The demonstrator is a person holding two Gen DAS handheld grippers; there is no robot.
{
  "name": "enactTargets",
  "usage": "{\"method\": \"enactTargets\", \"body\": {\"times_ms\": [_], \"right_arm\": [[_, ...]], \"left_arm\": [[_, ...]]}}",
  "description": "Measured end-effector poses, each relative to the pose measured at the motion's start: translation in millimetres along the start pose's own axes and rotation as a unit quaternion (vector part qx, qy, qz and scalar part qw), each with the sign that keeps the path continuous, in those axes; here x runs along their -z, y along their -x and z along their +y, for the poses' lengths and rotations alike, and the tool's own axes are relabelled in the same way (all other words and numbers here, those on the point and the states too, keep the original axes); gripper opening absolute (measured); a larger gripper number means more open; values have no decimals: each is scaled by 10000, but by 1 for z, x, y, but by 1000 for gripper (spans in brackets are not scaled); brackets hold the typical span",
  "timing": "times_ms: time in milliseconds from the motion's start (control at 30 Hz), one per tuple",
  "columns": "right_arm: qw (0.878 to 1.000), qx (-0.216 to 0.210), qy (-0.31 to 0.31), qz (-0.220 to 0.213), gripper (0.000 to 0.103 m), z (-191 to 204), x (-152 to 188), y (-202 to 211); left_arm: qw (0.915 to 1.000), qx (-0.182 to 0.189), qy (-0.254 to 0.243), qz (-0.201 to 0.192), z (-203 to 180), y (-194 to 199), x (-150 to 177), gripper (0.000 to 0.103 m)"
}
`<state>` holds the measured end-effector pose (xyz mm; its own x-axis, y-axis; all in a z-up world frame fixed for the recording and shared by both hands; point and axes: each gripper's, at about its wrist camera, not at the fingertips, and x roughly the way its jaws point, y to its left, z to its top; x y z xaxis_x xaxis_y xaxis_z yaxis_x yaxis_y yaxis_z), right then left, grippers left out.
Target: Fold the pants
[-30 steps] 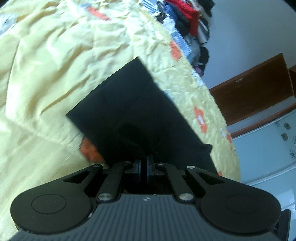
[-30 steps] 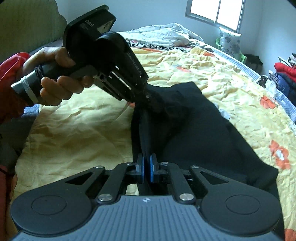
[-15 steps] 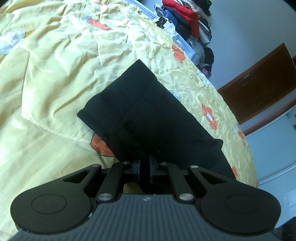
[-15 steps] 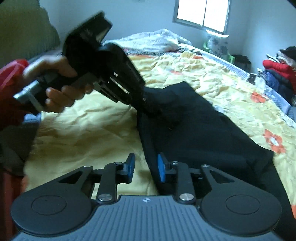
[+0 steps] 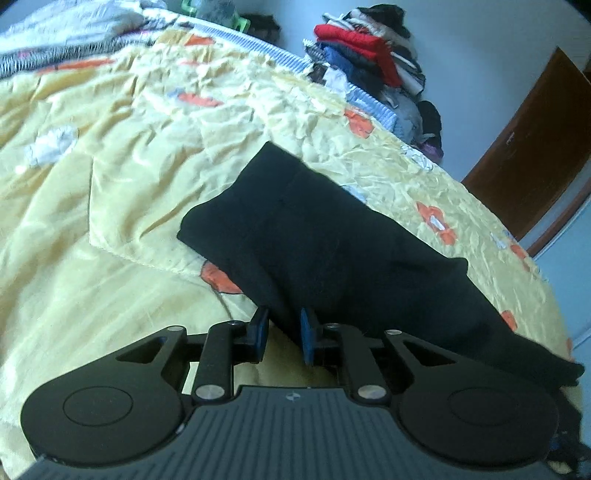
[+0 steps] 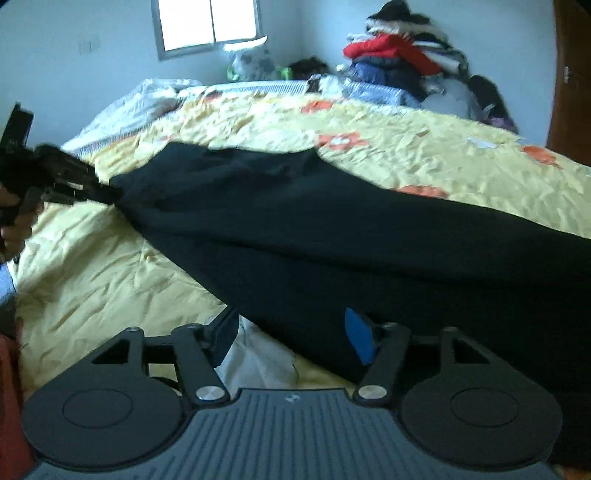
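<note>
The black pants [image 5: 332, 240] lie folded in a long band on the yellow quilt [image 5: 110, 184]. My left gripper [image 5: 282, 334] sits at their near edge. Its jaws are opening, the blue pads stand a little apart, and a tip of black cloth lies loose between them. In the right wrist view the pants [image 6: 332, 229] stretch across the quilt [image 6: 406, 122]. My right gripper [image 6: 291, 334] is at their near edge with jaws opening wide. The cloth's edge lies between the pads, which do not press on it. The left gripper [image 6: 99, 190] shows at the pants' far left corner, held by a hand [image 6: 14, 221].
A pile of clothes [image 6: 399, 59] is heaped beyond the bed's far side, also seen as the pile [image 5: 369, 62]. A brown door [image 5: 535, 147] stands at the right. Crumpled pale bedding [image 6: 147, 96] lies at the head, under a window [image 6: 210, 22].
Both grippers were shut on the pants' edge and now stand apart from it. The right gripper has swung right along the pants and rolled level. The left has drawn back and turned.
</note>
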<state>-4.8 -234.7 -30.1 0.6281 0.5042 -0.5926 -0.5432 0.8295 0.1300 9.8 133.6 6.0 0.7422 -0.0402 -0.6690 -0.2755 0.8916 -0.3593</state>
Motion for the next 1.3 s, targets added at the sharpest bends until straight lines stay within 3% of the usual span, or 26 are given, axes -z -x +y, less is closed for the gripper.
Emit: {"method": "enactTargets", "body": {"times_ms": [133,200,233,267,367,400,533,600,667,733,833,933,1033,1100,1133,1167,1233,1300], "right_arm": [[9956,180,-819,-425,64,-32,3,18],[9856,10,-1558,-660,64,-55,5,21],[9791,-131,-1879,-774,64,-65,7,22],[9713,-299,-2192,-879,65,-74,7,21],[9483,-523,-2937,-1084,74,-92,9,16],[9470,-467,-2978,-1111,74,-96,9,16],[9534,-202,-2810,-1078,74,-101,4,14],[9722,481,-2065,-991,74,-89,-4,17],[9854,1364,-675,-769,74,-63,-17,14],[9816,1662,771,-538,74,-33,-23,6],[9600,1595,2284,-269,74,3,-24,-15],[9430,1467,2989,38,73,21,-22,-40],[9214,1672,3508,18,72,33,-17,-55],[9192,1669,3568,13,53,34,-21,-64],[9186,1676,3579,34,31,34,-23,-67],[9157,1714,3633,97,17,33,-23,-73],[9087,1732,3791,230,10,36,-19,-80],[9081,1731,3808,181,9,38,-17,-78]], "left_arm": [[9954,299,-902,-112,-40,5,4,25],[9874,608,-1461,-68,-67,4,10,39],[9816,798,-1735,-28,-80,4,14,51],[9731,1017,-2069,3,-96,3,19,57],[9449,1466,-2927,35,-137,-1,38,60],[9350,1547,-3192,21,-148,-3,46,61],[8801,1580,-4474,-164,-186,-16,85,62],[8562,1509,-4933,-273,-194,-22,100,62],[8429,1467,-5168,-294,-195,-25,112,62],[8391,1434,-5239,-305,-193,-27,116,63],[8391,1277,-5275,-380,-192,-32,115,65],[8408,1191,-5264,-424,-194,-37,109,67],[8411,1167,-5258,-500,-196,-42,107,67],[8466,1228,-5150,-538,-195,-42,105,50],[8486,1294,-5106,-500,-196,-43,104,38],[8496,1416,-5061,-450,-196,-44,102,28],[8533,1607,-4939,-469,-193,-43,101,15],[8531,1753,-4883,-543,-188,-40,100,10]]}}
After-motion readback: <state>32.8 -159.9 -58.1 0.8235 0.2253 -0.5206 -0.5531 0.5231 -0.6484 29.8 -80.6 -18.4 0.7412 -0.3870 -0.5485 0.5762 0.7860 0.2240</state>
